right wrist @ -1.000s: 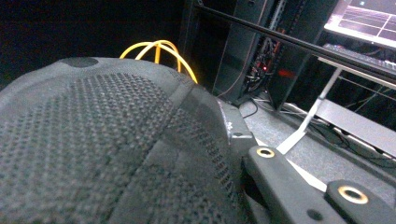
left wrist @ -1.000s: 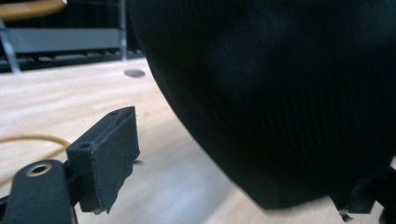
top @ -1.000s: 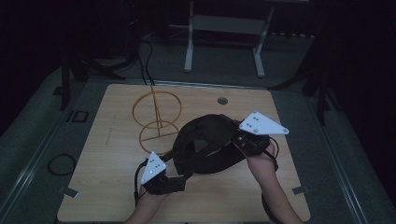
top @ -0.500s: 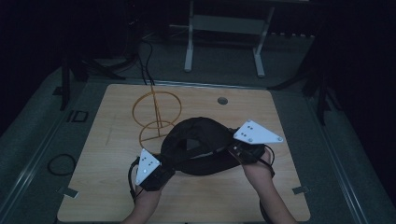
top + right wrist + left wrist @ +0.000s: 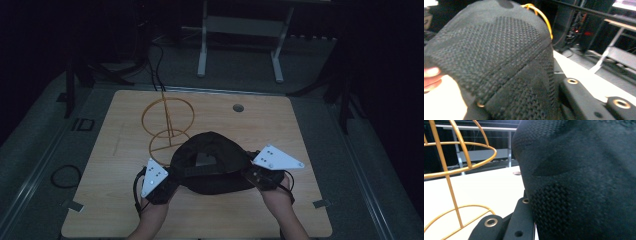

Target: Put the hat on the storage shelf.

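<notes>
A black mesh cap (image 5: 212,162) sits on the bench (image 5: 310,130) just in front of the gold wire stand (image 5: 167,125). The left tool (image 5: 172,182) and right tool (image 5: 247,175) each pinch the cap's opposite edges.

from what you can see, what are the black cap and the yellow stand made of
The cap looks like woven mesh fabric, matte black: the close views show an open knit texture and stitched seams. The stand appears to be thin wire or rod with a glossy yellow coating; whether metal lies beneath, the look leaves open.
</notes>
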The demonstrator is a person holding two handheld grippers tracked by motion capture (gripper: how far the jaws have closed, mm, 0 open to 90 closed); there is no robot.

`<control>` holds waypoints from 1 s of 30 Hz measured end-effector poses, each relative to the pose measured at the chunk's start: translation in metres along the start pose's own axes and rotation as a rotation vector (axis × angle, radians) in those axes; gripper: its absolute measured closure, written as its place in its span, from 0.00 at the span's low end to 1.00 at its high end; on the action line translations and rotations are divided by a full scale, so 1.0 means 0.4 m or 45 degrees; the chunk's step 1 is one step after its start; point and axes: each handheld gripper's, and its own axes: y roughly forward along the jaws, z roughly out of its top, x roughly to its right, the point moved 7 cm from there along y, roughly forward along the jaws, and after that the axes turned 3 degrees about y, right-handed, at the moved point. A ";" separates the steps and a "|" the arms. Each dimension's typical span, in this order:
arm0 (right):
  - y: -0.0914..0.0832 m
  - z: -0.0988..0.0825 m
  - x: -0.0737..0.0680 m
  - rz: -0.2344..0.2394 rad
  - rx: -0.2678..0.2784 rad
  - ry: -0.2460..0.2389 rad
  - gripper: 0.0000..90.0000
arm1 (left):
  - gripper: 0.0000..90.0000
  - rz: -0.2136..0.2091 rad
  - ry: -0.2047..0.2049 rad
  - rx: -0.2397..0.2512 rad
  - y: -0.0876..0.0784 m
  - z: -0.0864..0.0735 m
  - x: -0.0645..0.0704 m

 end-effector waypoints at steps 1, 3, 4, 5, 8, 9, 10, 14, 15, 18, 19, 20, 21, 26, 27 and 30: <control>-0.004 -0.009 -0.002 -0.003 0.002 -0.011 0.81 | 1.00 -0.001 0.002 -0.002 -0.001 0.004 -0.001; -0.012 -0.025 -0.006 0.012 0.017 -0.005 0.76 | 1.00 -0.004 0.000 0.000 -0.002 0.008 0.000; -0.015 -0.033 -0.007 0.007 0.021 -0.010 0.74 | 1.00 -0.013 -0.003 -0.002 -0.001 0.011 0.002; -0.017 -0.040 -0.007 0.005 0.018 -0.016 0.71 | 1.00 -0.015 -0.003 -0.001 -0.001 0.014 0.003; -0.020 -0.055 -0.007 0.008 -0.004 -0.016 0.65 | 1.00 -0.013 0.001 0.006 -0.002 0.021 0.005; -0.023 -0.061 -0.006 0.007 -0.012 -0.021 0.64 | 1.00 -0.018 -0.008 0.008 -0.002 0.025 0.005; -0.026 -0.068 -0.006 0.012 -0.026 -0.019 0.61 | 1.00 -0.015 -0.015 0.008 -0.003 0.028 0.004; -0.038 -0.095 -0.013 0.090 -0.097 -0.012 0.48 | 1.00 -0.014 -0.028 0.012 -0.003 0.046 -0.003; -0.042 -0.102 -0.015 0.108 -0.112 -0.011 0.46 | 1.00 -0.004 -0.017 0.019 -0.003 0.051 -0.004; -0.052 -0.134 -0.020 0.195 -0.178 -0.001 0.38 | 1.00 0.000 0.035 0.013 0.000 0.071 0.008; -0.055 -0.143 -0.022 0.220 -0.200 0.001 0.36 | 1.00 0.000 0.035 0.013 0.000 0.071 0.008; -0.060 -0.151 -0.023 0.219 -0.216 -0.002 0.35 | 1.00 0.006 0.049 0.010 0.002 0.074 0.011; -0.060 -0.151 -0.023 0.219 -0.216 -0.002 0.35 | 1.00 0.008 0.059 0.011 0.003 0.077 0.013; -0.106 -0.187 -0.028 0.295 -0.257 -0.015 0.25 | 1.00 -0.008 0.068 0.045 0.002 0.101 0.011; -0.106 -0.187 -0.028 0.295 -0.257 -0.015 0.25 | 1.00 -0.008 0.068 0.045 0.002 0.101 0.011; -0.140 -0.196 -0.010 0.291 -0.232 -0.006 0.25 | 1.00 -0.027 0.108 0.061 -0.002 0.110 0.003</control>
